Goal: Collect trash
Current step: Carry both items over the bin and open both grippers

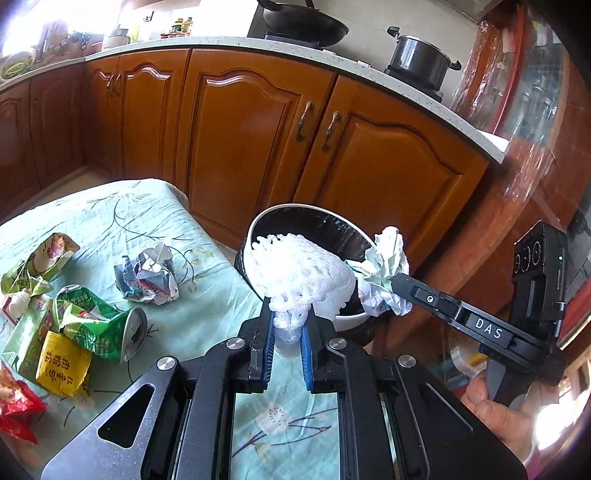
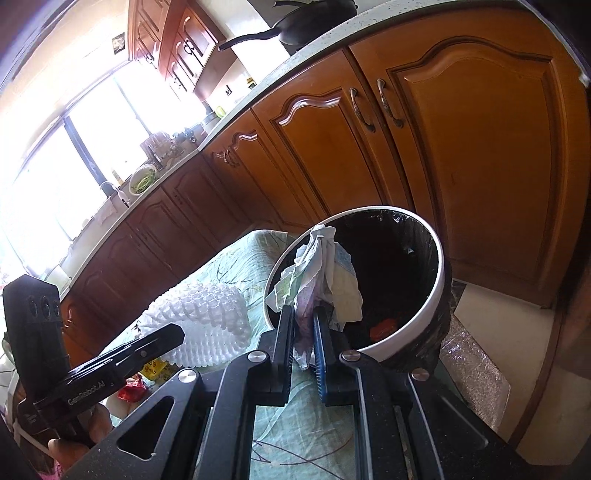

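The left tongs are pinching the gathered end of a white foam fruit net, whose bulk hangs above the near rim of the trash bin. The right tongs are pinching a crumpled wad of paper, held just over the bin's near rim with its top leaning into the opening. The two pieces sit close beside each other at that rim, each set of tongs showing in the other's view, a hand behind the right one.

Under both lies the worktop, covered in a pale green flowered cloth. On its left part more trash waits: a crushed green can, a yellow sachet, a red wrapper, a green packet and a ball of printed paper, all well apart from the bin.

The bin stands just past the worktop's right edge, a black liner bag folded over its white rim; something red lies at the bottom. Its mouth is wide and otherwise unblocked.

Beyond it runs a narrow strip of floor, then the wooden cabinet doors. Above them, the kitchen counter carries a wok and a lidded pot.
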Demonstrator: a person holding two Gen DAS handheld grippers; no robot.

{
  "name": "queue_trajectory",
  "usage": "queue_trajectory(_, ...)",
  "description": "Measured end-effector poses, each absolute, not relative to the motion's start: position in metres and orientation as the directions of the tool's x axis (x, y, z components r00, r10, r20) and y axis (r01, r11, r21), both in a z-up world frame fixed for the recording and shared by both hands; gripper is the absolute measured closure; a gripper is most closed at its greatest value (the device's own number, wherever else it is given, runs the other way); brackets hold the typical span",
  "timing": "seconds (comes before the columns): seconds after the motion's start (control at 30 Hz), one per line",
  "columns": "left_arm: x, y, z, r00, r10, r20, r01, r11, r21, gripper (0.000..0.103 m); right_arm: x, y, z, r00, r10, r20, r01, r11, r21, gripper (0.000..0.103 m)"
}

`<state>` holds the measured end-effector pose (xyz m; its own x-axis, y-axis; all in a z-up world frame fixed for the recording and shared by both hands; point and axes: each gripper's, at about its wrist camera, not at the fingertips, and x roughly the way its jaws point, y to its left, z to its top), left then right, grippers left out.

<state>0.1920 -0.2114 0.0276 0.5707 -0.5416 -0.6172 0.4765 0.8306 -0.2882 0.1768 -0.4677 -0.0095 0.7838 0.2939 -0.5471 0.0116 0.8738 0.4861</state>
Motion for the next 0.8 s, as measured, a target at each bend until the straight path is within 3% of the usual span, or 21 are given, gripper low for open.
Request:
queue_trajectory(0.67, 0.243, -0.261, 0.026, 0.534, -0.516, -0.670, 0.490, 0.834, -0.253, 0.092, 0.206, -0.489, -0.024, 0.767, 0.245, -0.594, 0.072, 0.886, 0.459, 0.093)
queue_trajectory(0.8, 0.257, -0.275, 0.020, 0.521, -0.504, -0.689, 0.495, 0.836, -0.238, 0.091, 0.215, -0.495, -0.029, 0.754, 0.228, -0.615, 0.093, 0.891, 0.445, 0.089)
